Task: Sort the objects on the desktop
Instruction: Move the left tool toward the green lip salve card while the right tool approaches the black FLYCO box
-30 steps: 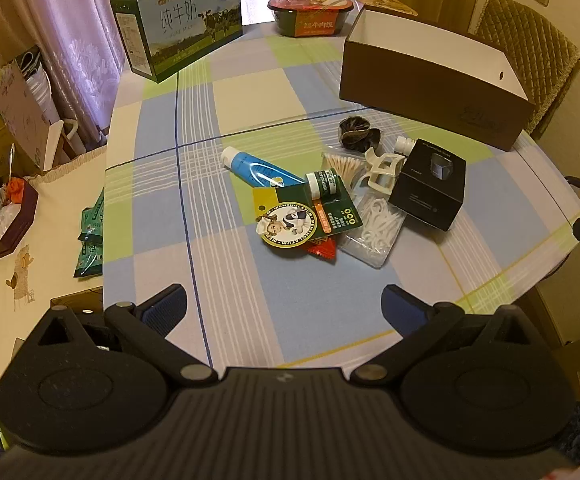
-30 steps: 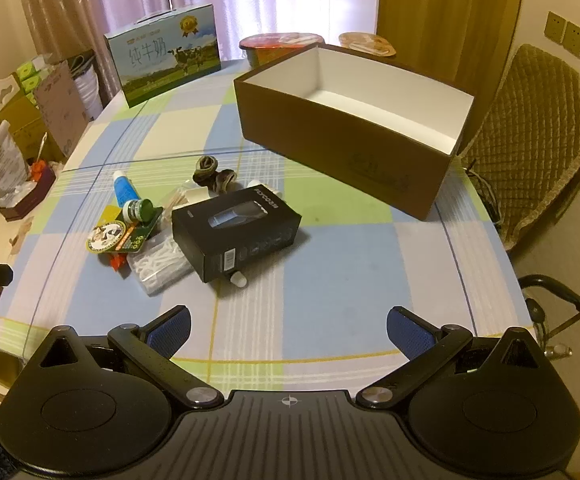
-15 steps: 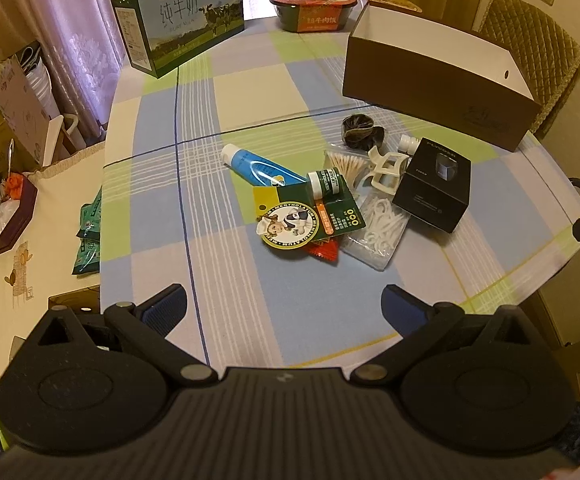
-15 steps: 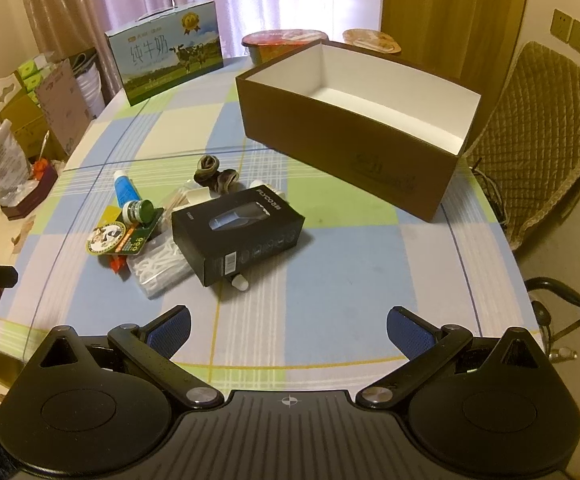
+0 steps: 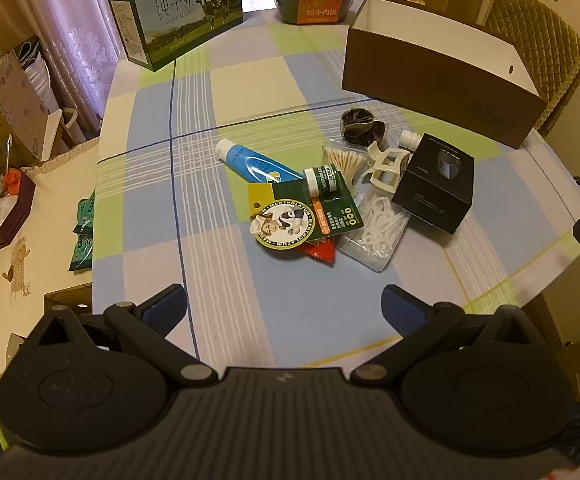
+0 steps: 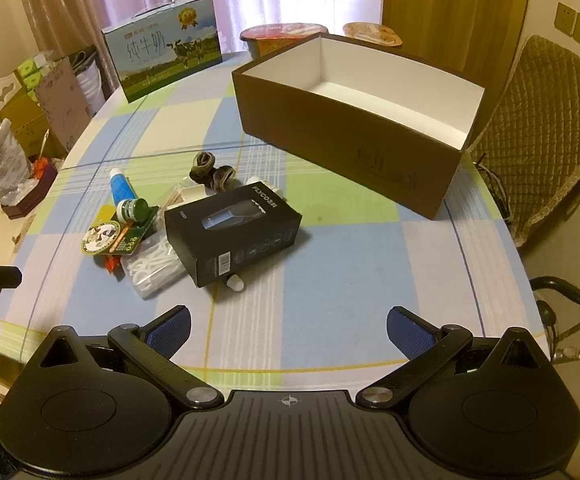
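both grippers, left (image 5: 283,300) and right (image 6: 287,322), gape wide at lower centre, holding nothing. the clutter sits mid-frame, black box (image 6: 231,232) among it; the brown box (image 6: 354,120) upper right.

The tablecloth (image 5: 225,92) is smooth checked fabric. The brown box (image 6: 354,136) is matt card, white inside. The black box (image 6: 233,232) is matt printed card. The tube (image 5: 255,162) is glossy plastic. The chair cover (image 6: 550,128) is quilted cloth.
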The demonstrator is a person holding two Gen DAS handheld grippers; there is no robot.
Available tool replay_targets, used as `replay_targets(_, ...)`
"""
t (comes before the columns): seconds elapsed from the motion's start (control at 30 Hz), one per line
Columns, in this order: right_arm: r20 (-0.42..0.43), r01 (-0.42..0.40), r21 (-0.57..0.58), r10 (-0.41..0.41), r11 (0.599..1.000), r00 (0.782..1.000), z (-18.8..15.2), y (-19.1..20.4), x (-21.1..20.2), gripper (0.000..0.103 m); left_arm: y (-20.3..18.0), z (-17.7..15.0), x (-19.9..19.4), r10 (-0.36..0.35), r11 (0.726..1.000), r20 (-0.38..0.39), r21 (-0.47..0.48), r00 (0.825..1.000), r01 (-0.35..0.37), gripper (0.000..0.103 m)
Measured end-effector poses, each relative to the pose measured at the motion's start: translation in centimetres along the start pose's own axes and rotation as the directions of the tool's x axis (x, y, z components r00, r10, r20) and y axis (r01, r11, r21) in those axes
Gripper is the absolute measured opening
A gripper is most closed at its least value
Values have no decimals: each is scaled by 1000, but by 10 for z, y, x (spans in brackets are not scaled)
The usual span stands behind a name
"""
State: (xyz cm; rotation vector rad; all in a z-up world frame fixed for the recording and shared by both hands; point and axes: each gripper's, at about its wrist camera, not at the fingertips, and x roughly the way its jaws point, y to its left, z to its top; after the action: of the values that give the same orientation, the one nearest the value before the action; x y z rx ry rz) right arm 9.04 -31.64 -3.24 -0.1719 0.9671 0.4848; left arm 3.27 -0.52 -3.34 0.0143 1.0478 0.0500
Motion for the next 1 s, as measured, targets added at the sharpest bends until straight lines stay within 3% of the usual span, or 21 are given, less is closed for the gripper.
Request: replay_targets(1.0,-35,-21,41,22,999,999,15,-4,44,101,-6,17,37,1,1000,-52,4,999,-1,102)
